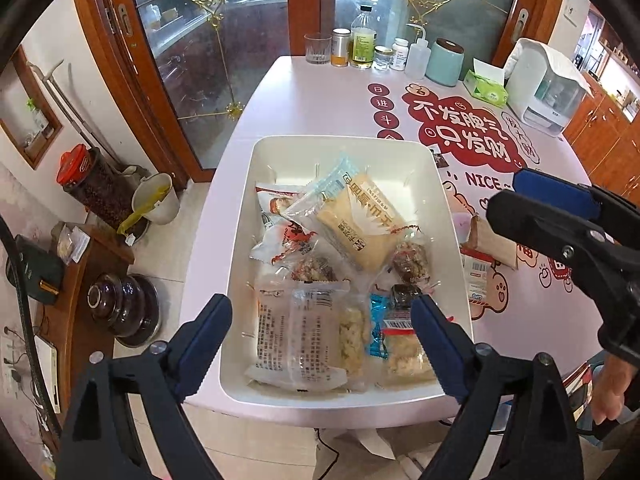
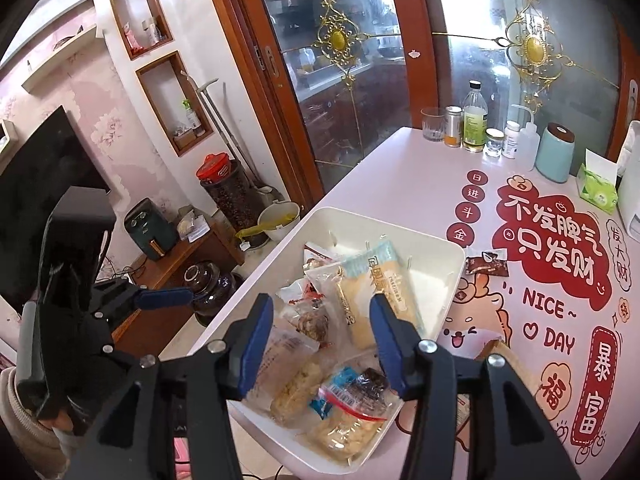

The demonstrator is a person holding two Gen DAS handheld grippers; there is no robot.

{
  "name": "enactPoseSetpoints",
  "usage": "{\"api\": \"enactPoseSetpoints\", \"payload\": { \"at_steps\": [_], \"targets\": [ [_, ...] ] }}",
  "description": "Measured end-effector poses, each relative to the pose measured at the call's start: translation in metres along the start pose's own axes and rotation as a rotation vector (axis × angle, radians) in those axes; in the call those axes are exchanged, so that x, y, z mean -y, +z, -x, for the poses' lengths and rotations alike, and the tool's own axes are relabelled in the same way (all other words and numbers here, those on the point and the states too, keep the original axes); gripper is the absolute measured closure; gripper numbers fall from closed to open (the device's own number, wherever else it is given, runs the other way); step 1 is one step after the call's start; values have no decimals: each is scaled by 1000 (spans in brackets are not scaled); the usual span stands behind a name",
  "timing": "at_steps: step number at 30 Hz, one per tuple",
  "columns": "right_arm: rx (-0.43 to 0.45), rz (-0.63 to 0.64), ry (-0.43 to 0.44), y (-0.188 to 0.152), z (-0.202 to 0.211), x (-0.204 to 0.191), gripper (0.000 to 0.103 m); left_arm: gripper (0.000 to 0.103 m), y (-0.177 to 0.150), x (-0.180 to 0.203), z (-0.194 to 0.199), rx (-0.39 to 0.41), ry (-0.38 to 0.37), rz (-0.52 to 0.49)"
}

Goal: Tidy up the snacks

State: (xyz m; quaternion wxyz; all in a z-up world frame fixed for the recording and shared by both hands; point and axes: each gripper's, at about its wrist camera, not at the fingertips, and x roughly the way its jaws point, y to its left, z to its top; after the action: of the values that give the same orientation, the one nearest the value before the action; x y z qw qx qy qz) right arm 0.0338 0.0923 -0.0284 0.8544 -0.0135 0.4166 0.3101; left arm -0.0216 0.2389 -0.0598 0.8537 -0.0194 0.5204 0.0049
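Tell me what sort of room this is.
Probably a home dining or living area: a pink printed tablecloth on the table, glass-paned wooden doors, and a dark green air fryer on a low wooden stand.

table (image 1: 320, 96) pink, printed | white bin (image 1: 452, 208) | bottles (image 1: 363, 38) | tissue pack (image 1: 485, 87)

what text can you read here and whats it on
"不发脾气 只发财" on the red sign printed on the tablecloth
"NICE~ DAY" on the tablecloth
"日进斗金" on red dots
"暴富" on a red label
"福" on a cloud
Snack packets: print too small to read
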Motion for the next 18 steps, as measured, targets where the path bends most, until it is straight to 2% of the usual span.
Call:
{"api": "enactPoseSetpoints", "payload": {
  "at_steps": [7,18],
  "targets": [
    [7,-18,-10,-5,5,9,52,13,1,4,1,-2,-9,9],
    [3,-43,-21,-15,13,26,52,13,5,28,1,-5,-10,-35]
  ]
}}
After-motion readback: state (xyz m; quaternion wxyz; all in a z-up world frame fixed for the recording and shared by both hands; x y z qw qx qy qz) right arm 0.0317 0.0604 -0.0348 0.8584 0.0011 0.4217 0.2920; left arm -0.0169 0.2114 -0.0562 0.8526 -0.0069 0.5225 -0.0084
